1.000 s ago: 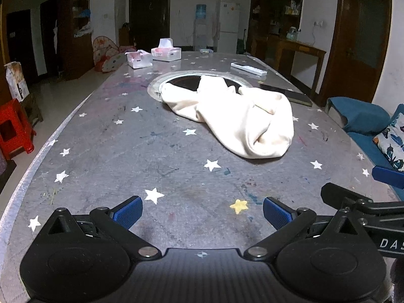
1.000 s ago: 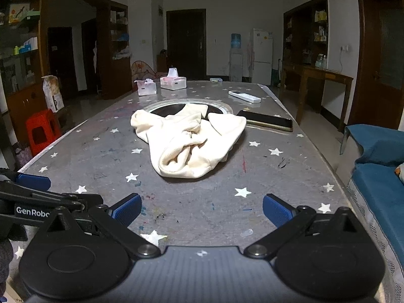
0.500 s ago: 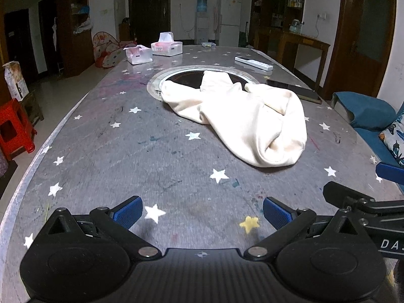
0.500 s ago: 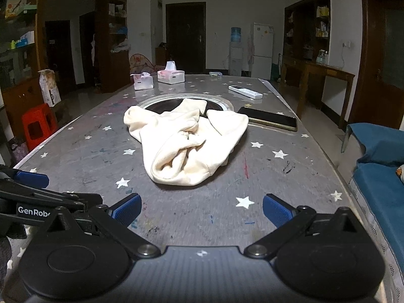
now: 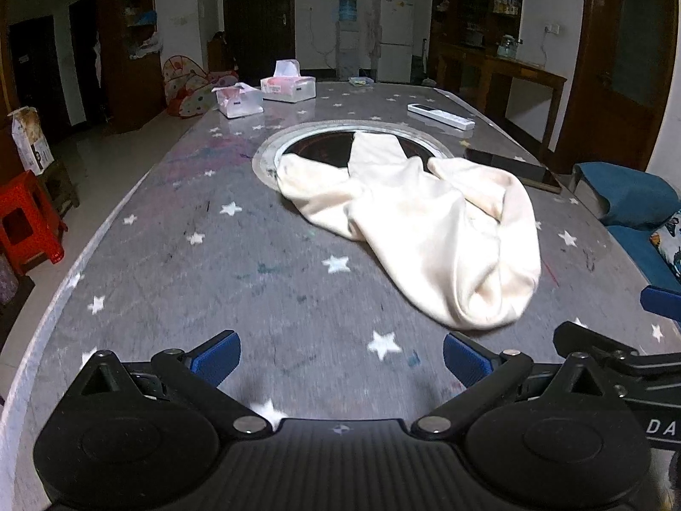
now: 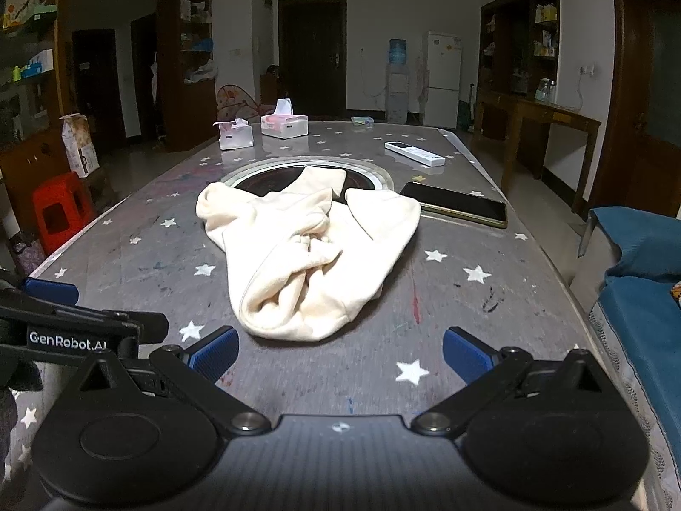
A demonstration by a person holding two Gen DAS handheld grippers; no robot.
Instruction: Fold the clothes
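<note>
Flanking the crumpled cream garment (image 6: 315, 251): phone (image 6: 455, 208), remote (image 6: 415, 153), 2 tissue boxes (image 6: 284, 124); both grippers (image 5: 340, 355) (image 6: 338, 351) released, empty.

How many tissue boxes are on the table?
2: a clear tissue box and a white tissue box beside it, both at the table's far left end. No others show.
</note>
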